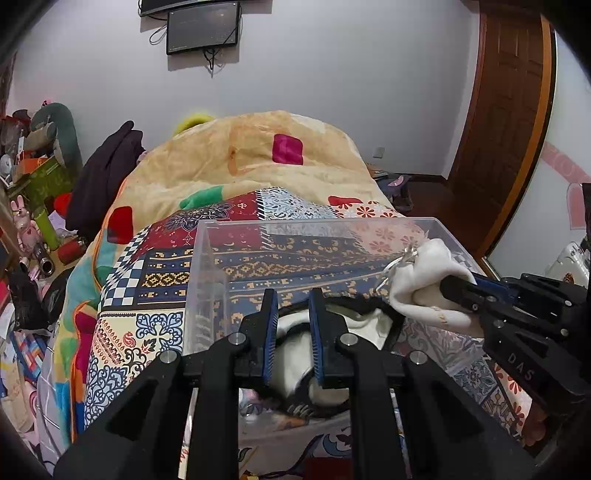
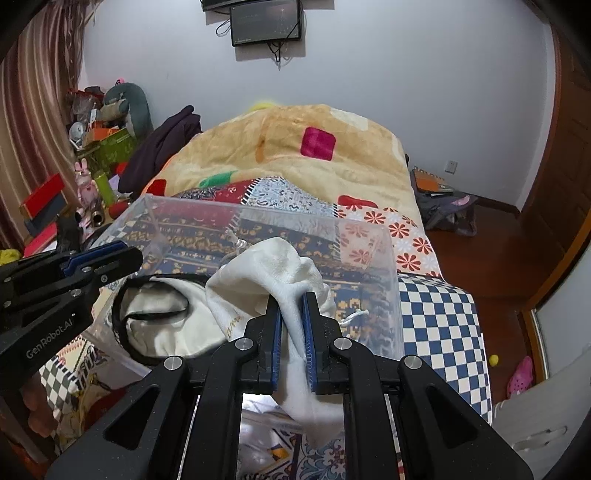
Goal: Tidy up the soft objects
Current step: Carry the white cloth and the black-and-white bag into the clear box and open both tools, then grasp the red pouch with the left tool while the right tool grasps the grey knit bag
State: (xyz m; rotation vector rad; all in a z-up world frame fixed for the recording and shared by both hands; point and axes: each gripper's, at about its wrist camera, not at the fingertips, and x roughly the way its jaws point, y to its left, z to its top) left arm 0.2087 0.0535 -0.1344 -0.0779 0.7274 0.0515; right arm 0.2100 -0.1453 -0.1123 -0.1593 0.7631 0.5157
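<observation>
White drawstring pouch (image 2: pixel 266 280) is pinched in the right gripper (image 2: pixel 292 299) over the clear bin (image 2: pixel 391 266), left gripper (image 1: pixel 293 295) spread empty, so next is probably lower and let go.

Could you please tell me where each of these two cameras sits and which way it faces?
Left wrist: on the left gripper, looking along its empty fingers over the clear plastic bin toward the bed's far end; the right gripper enters at the right.
Right wrist: on the right gripper, clamped on a white drawstring pouch.
Both share bin, pouch and wall monitor.
</observation>
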